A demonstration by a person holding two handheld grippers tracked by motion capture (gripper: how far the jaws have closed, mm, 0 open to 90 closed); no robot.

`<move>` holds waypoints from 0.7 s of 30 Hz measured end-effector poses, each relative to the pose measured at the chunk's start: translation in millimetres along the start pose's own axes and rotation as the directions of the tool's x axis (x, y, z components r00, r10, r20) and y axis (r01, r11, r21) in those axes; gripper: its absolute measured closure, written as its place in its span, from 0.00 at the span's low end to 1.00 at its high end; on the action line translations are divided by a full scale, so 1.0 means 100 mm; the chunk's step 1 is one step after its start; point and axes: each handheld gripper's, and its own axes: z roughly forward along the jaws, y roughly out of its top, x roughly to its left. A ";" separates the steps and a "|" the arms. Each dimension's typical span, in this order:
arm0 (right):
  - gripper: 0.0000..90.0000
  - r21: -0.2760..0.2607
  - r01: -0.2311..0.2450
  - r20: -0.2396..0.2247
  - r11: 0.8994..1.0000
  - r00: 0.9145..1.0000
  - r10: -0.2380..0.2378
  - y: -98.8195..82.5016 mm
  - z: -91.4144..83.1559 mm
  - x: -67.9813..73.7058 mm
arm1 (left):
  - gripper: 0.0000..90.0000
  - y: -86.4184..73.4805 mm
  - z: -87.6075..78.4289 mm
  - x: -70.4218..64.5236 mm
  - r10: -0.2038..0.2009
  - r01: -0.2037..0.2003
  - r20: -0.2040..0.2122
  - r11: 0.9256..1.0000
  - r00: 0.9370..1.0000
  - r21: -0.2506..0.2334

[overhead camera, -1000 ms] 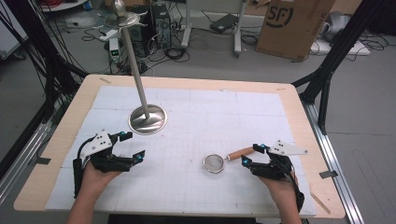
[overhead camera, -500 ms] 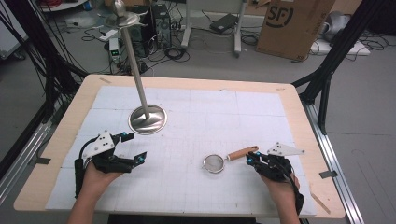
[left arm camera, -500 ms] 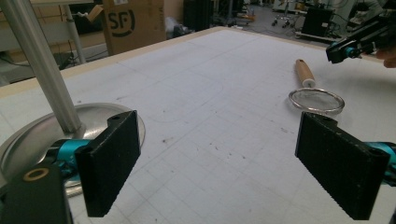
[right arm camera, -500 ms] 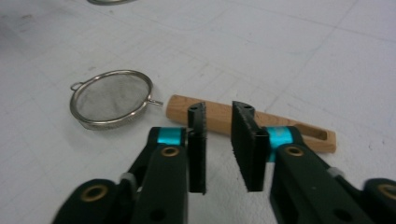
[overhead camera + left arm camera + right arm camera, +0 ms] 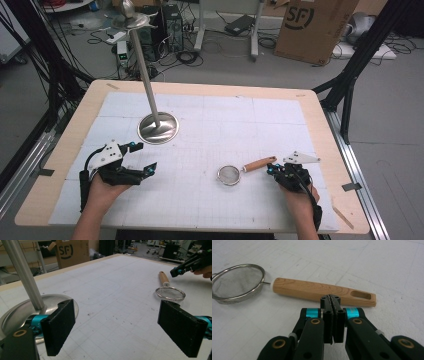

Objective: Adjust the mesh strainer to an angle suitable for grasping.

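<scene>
Here is the small strainer [image 5: 232, 175] lying flat on the white gridded mat [image 5: 210, 130], toward the right front of the table [image 5: 320, 107]. It has a round wire-rimmed bowl of fine grey mesh [image 5: 235, 281], a short metal neck, then a pale wooden handle [image 5: 322, 291] with visible grain and a slot cut through its far end. The handle angles up and right, away from the bowl.

Right gripper [image 5: 333, 301]: its 2 jaws have just been closing and now press flat together with nothing between them, tips just short of the handle's near side, whether touching I cannot tell.

Left gripper [image 5: 116, 327] sits well apart at the left front, jaws spread wide and holding nothing. Just beyond it stands a metal stand [image 5: 158, 127], a round base with 1 tall pole.
</scene>
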 end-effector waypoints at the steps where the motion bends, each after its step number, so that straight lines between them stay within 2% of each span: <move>1: 0.99 0.004 0.000 0.008 1.000 1.000 0.000 0.01 0.01 0.00 | 0.17 0.00 0.00 0.00 -0.001 0.001 0.001 1.000 1.000 -0.002; 6: 0.99 0.024 0.001 0.055 1.000 0.998 -0.002 0.07 0.09 -0.01 | 0.17 0.00 0.00 0.00 -0.001 0.001 0.005 1.000 1.000 -0.007; 8: 0.99 0.032 -0.002 0.061 0.999 0.998 0.000 0.09 0.12 -0.02 | 0.17 0.01 -0.01 0.00 0.000 0.000 0.007 1.000 1.000 -0.007; 17: 0.99 0.042 -0.031 0.063 0.999 0.998 0.028 0.13 0.23 -0.09 | 0.17 0.01 -0.01 -0.01 -0.003 0.003 0.009 1.000 1.000 -0.007; 21: 0.99 0.048 -0.023 0.061 0.999 0.998 0.021 0.17 0.27 -0.09 | 0.17 0.01 0.00 -0.01 -0.003 0.003 0.009 1.000 1.000 -0.008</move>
